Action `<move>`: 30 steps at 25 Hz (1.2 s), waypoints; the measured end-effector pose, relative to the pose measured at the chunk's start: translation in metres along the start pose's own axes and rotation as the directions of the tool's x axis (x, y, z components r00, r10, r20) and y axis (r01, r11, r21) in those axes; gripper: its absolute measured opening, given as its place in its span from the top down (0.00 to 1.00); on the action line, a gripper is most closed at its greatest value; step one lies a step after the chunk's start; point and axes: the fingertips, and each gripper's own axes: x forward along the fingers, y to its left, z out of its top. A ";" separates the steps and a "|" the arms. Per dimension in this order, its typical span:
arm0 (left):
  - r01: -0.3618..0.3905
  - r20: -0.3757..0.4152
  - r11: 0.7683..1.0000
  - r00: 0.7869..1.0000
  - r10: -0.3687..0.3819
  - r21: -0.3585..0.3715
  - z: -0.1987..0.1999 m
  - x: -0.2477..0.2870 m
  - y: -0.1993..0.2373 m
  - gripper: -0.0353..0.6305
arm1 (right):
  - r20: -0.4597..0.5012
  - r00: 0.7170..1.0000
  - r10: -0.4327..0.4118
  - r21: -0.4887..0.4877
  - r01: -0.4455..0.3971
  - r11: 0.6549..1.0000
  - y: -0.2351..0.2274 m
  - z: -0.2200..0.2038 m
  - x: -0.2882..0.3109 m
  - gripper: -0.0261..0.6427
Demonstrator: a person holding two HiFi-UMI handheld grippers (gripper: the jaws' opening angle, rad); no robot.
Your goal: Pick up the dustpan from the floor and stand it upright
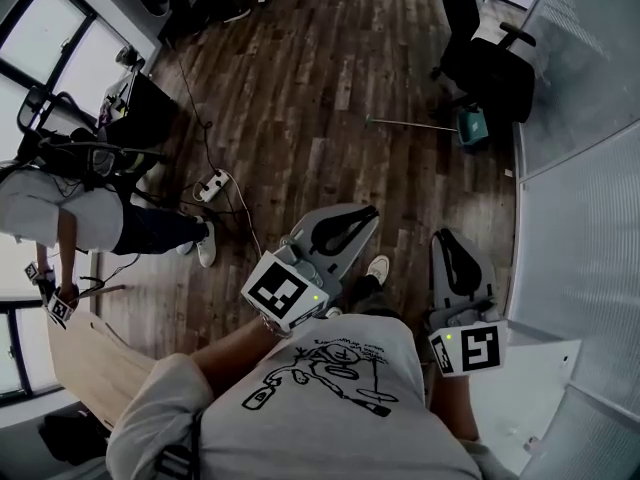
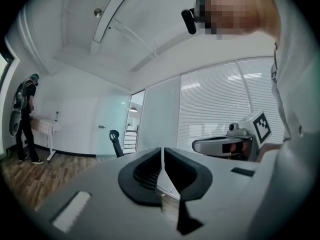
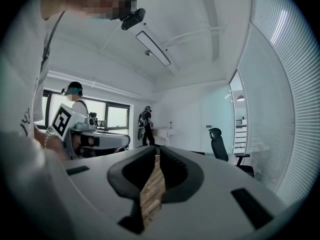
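**Approach to the dustpan, nothing grasped yet**

The dustpan (image 1: 471,126) lies flat on the wooden floor (image 1: 320,88) at the far side of the room. Its teal pan is just beside the base of a black office chair (image 1: 492,66), and its thin long handle (image 1: 410,123) stretches along the boards away from the chair. It is well apart from both grippers.

The left gripper (image 1: 362,218) and the right gripper (image 1: 449,240) are held close in front of the person's body and point level into the room. Each gripper's own view shows its fingers together with nothing between them, only floor showing through the slit.

I judge the task to be at its first step, closing the distance to the dustpan. The next move calls for getting within reach and lowering a gripper toward the floor. Its fingers must then part to take the handle, which looks the easiest part to grip. The chair base crowding the pan end argues for a grasp farther along the handle.
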 end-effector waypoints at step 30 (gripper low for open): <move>-0.086 -0.005 0.996 0.996 0.086 -0.028 0.002 0.213 0.160 0.92 | -0.010 0.998 0.069 -0.005 -0.069 0.998 -0.190 -0.006 0.187 0.92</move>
